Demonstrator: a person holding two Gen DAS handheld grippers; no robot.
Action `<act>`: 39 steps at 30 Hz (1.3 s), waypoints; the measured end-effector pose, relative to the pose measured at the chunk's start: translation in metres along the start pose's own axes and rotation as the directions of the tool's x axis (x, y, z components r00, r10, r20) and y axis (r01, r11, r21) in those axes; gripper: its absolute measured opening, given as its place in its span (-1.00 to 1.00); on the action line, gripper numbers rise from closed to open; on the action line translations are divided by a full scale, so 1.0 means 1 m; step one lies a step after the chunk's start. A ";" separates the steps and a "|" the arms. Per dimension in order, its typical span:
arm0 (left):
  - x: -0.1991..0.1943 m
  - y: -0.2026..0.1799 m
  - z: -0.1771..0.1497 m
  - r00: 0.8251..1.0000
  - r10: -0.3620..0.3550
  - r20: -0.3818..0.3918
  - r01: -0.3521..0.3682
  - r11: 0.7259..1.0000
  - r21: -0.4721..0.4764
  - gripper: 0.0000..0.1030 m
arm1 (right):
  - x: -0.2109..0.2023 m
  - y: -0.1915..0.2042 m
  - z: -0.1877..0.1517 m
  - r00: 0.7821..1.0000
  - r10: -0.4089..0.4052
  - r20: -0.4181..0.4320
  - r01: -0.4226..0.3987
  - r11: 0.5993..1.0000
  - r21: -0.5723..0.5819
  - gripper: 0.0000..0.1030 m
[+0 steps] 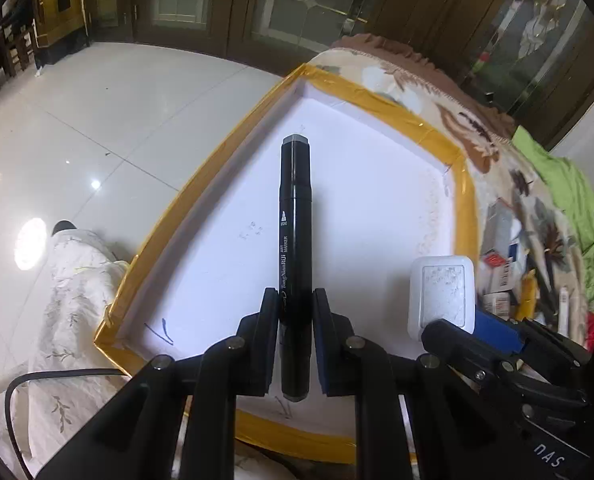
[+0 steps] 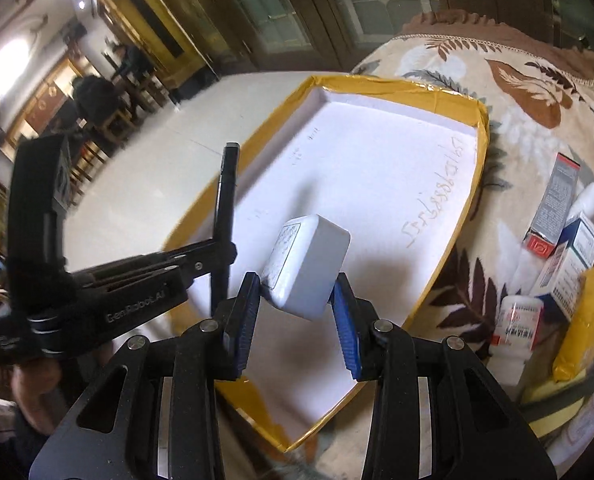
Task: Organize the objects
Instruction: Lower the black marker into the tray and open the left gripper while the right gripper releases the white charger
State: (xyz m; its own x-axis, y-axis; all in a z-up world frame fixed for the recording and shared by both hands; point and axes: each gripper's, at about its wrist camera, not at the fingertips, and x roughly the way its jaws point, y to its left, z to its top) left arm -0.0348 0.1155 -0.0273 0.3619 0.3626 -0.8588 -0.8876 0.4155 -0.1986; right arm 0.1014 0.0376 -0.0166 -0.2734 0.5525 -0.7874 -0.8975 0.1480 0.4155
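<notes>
Floral-blanketed surface carries a yellow-rimmed tray [image 1: 465,184]. Left gripper [image 1: 295,320] clamps a black marker [image 1: 295,216]; right gripper [image 2: 297,304] clamps a white charger [image 2: 307,264]. Both hover over the tray's near edge; judged mid-placement, lowering and releasing next.

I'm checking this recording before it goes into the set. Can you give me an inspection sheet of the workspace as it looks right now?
Surface: a leaf-patterned cloth covers the table; on it lies a shallow white tray with a yellow taped rim.
Job's things: a black marker and a white box, both held above the tray.
Clutter: small cartons and white bottles beside the tray; a green cloth beyond.
Grippers: left gripper shut on the marker; right gripper shut on the white box.
Cables: one black cable at the near edge.
Surroundings: pale tiled floor, dark wooden glass-paned doors, people seated in the background.
</notes>
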 end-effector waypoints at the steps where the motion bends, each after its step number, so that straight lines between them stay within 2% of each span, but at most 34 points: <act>1: 0.001 0.000 0.000 1.000 0.004 -0.004 -0.004 1.000 0.002 -0.70 | 0.003 -0.001 -0.001 1.000 -0.004 -0.007 0.004 1.000 0.003 -0.30; 4: 0.003 0.002 0.000 1.000 0.016 -0.021 -0.017 1.000 -0.004 -0.70 | 0.011 -0.004 -0.003 0.999 -0.030 -0.025 0.030 1.000 0.004 -0.30; 11: 0.011 0.003 0.002 0.996 0.048 -0.075 -0.047 0.999 0.008 -0.70 | 0.028 -0.013 -0.009 0.997 -0.036 -0.070 0.038 0.999 0.028 -0.30; 16: 0.021 0.002 0.004 0.991 0.062 -0.116 -0.062 0.998 0.007 -0.70 | 0.030 -0.012 -0.008 0.997 -0.038 -0.070 0.040 0.999 0.022 -0.30; 21: 0.035 0.007 0.007 0.983 0.051 -0.175 -0.055 0.998 -0.019 -0.70 | 0.033 -0.011 -0.010 0.996 -0.058 -0.074 0.059 0.998 0.010 -0.29; 28: 0.042 0.005 0.009 0.981 0.041 -0.189 -0.047 0.999 -0.027 -0.70 | 0.031 -0.010 -0.009 0.994 -0.066 -0.082 0.067 0.998 0.008 -0.29; 33: 0.041 0.010 0.008 0.981 0.003 -0.196 -0.015 0.998 -0.061 -0.68 | 0.031 -0.010 -0.007 0.994 -0.070 -0.082 0.071 0.997 0.010 -0.28; 34: 0.041 0.012 0.007 0.980 -0.016 -0.199 0.001 0.997 -0.073 -0.64 | 0.030 -0.011 -0.006 0.994 -0.067 -0.084 0.069 0.998 0.016 -0.28; 36: 0.039 0.015 0.005 0.978 -0.064 -0.200 0.044 0.994 -0.103 -0.40 | 0.028 -0.012 -0.006 0.996 -0.034 -0.087 0.038 0.999 0.038 -0.28; 38: 0.034 0.017 0.005 0.981 -0.082 -0.178 0.061 0.991 -0.119 0.05 | 0.024 -0.014 -0.007 0.997 -0.006 -0.080 0.011 0.998 0.059 -0.22; 39: 0.030 0.017 0.005 0.984 -0.080 -0.159 0.061 0.991 -0.120 0.10 | 0.022 -0.015 -0.007 0.997 0.007 -0.080 -0.001 0.998 0.068 -0.16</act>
State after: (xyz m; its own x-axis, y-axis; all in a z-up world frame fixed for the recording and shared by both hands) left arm -0.0377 0.1375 -0.0542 0.3820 0.1913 -0.9041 -0.8917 0.3335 -0.3061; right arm 0.1062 0.0421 -0.0434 -0.3064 0.4861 -0.8184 -0.8715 0.2026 0.4467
